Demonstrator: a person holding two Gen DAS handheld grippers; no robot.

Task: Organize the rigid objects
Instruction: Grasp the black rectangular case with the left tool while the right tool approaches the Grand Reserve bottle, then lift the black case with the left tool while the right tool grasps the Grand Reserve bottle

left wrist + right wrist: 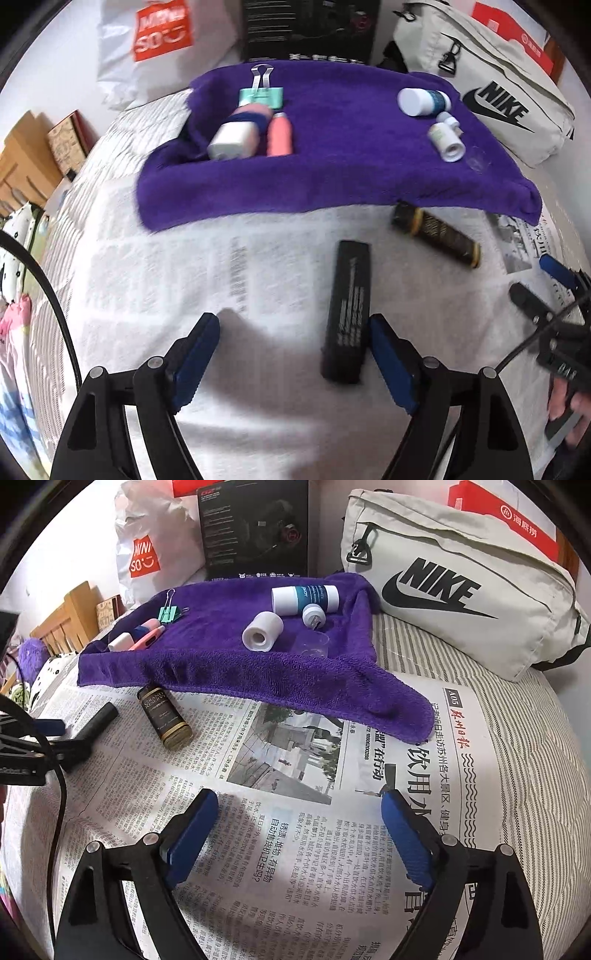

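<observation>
My left gripper [291, 354] is open over the newspaper [236, 280]. A long black tube [347, 310] lies just inside its right finger. A dark brown bottle with gold bands [436, 236] lies beyond it, near the purple towel's edge [332, 192]. The towel holds a green binder clip [260, 95], pink and white items [251, 133] and white bottles [424, 100]. My right gripper [299, 830] is open and empty above the newspaper [295, 812]. In its view the brown bottle [166, 716] and black tube [96, 720] lie at left, near the left gripper [26, 749].
A cream Nike bag [461, 590] lies at the back right. A black box [255, 531] and a white Miniso bag [147, 554] stand behind the purple towel [258, 664]. A striped bedcover [517, 757] shows to the right. A clear cup [312, 644] sits on the towel.
</observation>
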